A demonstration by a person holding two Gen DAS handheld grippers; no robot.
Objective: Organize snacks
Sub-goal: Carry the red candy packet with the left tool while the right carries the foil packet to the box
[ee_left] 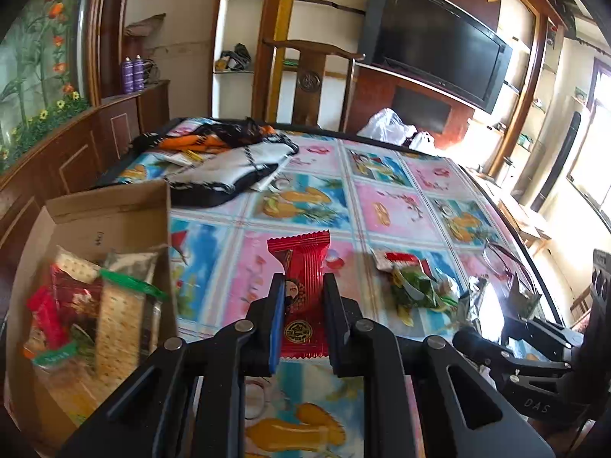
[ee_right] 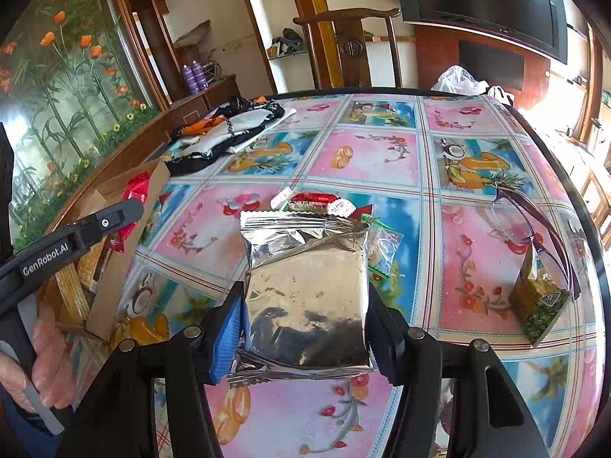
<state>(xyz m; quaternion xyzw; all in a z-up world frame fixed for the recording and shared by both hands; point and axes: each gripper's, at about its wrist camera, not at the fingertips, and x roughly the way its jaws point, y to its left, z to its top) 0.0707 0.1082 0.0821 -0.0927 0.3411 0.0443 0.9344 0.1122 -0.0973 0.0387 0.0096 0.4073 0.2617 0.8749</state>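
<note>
Gripping a red snack packet (ee_left: 303,297) lengthwise, the left gripper (ee_left: 303,316) sits just right of the cardboard box (ee_left: 110,206); the right gripper (ee_right: 305,328) clamps a silver foil pouch (ee_right: 307,297) over the table

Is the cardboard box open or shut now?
Open. The box has its flap up, and snack packets show inside it from above.

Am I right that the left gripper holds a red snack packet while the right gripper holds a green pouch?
Not quite. In the right wrist view the right gripper holds a silver foil pouch, not a green one. The left gripper does hold the red snack packet.
</note>
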